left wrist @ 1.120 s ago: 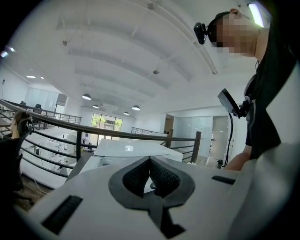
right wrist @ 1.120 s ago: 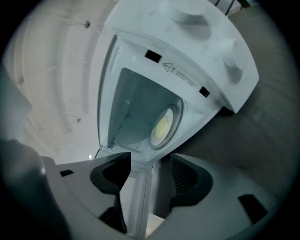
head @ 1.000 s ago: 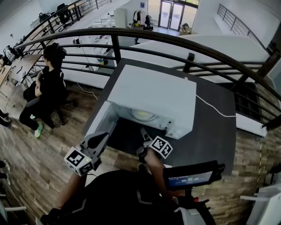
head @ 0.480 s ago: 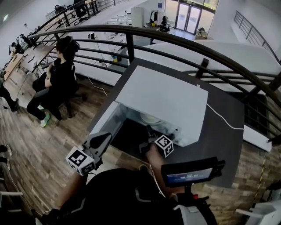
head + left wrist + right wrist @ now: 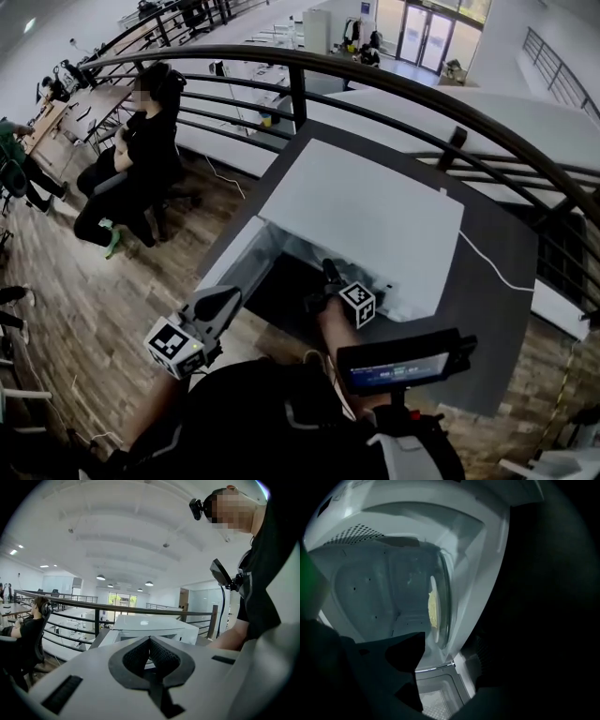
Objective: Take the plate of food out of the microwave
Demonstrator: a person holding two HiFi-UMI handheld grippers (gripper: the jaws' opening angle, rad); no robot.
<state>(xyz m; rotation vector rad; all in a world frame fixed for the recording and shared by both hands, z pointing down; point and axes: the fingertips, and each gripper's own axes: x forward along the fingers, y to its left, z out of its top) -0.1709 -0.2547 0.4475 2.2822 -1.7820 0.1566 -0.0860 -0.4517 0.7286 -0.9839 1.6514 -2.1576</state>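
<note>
The white microwave (image 5: 366,216) stands on a dark table (image 5: 487,328) with its door (image 5: 234,267) swung open to the left. My right gripper (image 5: 328,277) reaches into the cavity mouth. In the right gripper view, which is rolled sideways, the plate (image 5: 438,611) with yellow food (image 5: 432,609) sits on the glass turntable just ahead of the right gripper (image 5: 445,677). Its jaws are opening, nothing is pressed between them, and the plate lies beyond the tips. The microwave top hides the plate in the head view. My left gripper (image 5: 220,302) hangs back near my body, shut and empty (image 5: 150,641).
A curved black railing (image 5: 375,84) runs behind the table, with a lower floor beyond it. A seated person (image 5: 141,159) is at the left below. A white cable (image 5: 497,272) trails from the microwave across the table. A small screen (image 5: 398,367) is mounted at my chest.
The right gripper has moved forward into the microwave opening. The plate, seen in the head view a second ago, is now hidden under the microwave top. The left gripper has hardly moved.
</note>
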